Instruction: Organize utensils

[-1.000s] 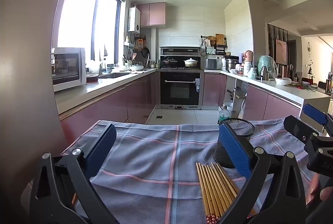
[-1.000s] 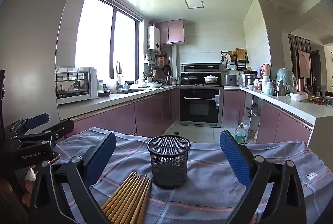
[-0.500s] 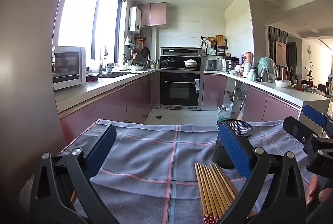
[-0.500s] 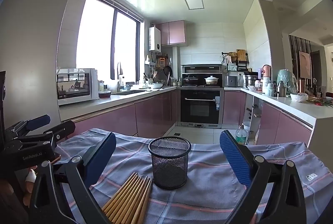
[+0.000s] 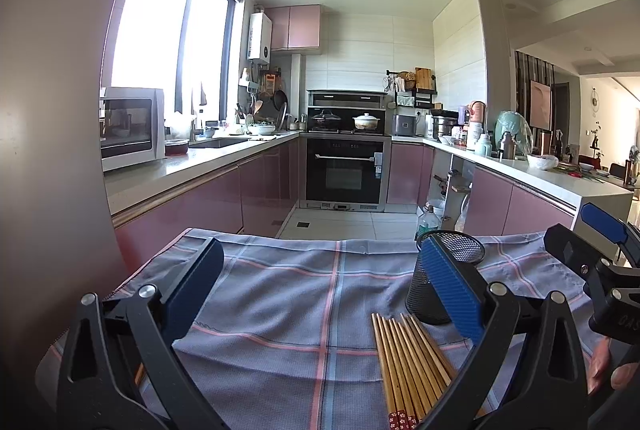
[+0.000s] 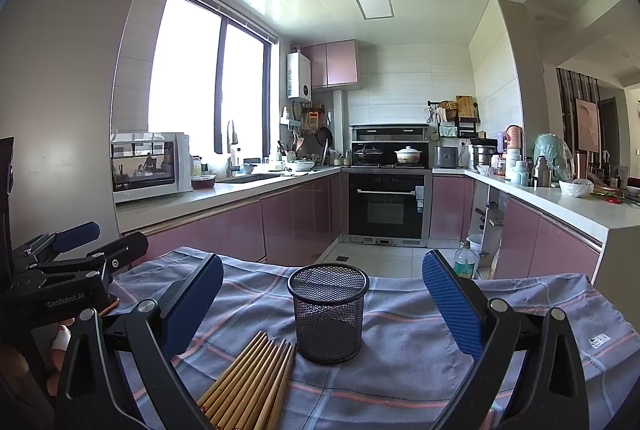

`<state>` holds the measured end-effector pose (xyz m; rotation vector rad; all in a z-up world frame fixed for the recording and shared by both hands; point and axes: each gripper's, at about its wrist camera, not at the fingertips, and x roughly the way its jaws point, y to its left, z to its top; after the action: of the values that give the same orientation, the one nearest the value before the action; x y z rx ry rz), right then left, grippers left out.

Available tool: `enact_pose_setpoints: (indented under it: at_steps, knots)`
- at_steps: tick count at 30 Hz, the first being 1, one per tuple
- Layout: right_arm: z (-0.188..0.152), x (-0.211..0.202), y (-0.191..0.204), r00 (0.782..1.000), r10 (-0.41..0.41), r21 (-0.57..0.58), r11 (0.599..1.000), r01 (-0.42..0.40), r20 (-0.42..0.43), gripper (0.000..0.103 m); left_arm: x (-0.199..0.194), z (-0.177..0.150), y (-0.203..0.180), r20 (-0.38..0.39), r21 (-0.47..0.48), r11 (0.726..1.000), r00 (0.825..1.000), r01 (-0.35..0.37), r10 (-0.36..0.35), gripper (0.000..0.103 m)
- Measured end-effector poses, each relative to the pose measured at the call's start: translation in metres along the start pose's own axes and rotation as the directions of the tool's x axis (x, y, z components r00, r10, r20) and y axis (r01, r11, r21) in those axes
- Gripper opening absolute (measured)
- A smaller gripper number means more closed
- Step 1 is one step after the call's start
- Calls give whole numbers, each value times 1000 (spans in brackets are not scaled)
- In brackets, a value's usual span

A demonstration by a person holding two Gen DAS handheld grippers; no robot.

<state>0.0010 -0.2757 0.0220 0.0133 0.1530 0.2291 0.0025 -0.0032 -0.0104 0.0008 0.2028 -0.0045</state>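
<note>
Left claw: jaws wide apart, empty, hovering over bench cloth. Bamboo chopsticks: flat bundle on cloth, tips just beside mesh holder. Holder upright, apparently empty. Right claw: spread wide, empty, holder framed between jaws. Judged: nothing organized yet; all chopsticks left. Plaid cloth over bench; pink-cabinet kitchen, oven behind.

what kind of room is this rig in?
Almost certainly a home kitchen: a built-in oven under a hob with pots, a microwave on the counter by the window, and pink cabinets. The work surface is a cloth-covered table.
</note>
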Motion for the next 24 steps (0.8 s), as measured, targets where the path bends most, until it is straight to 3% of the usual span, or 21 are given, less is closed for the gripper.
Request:
enact_pose_setpoints:
  at_steps: [24]
  knots:
    - [-2, 3, 2, 1000, 0, 7, 1000, 1, -8, 96, -4, 4, -3, -2, -8, 1000, 1000, 2, -2, 97]
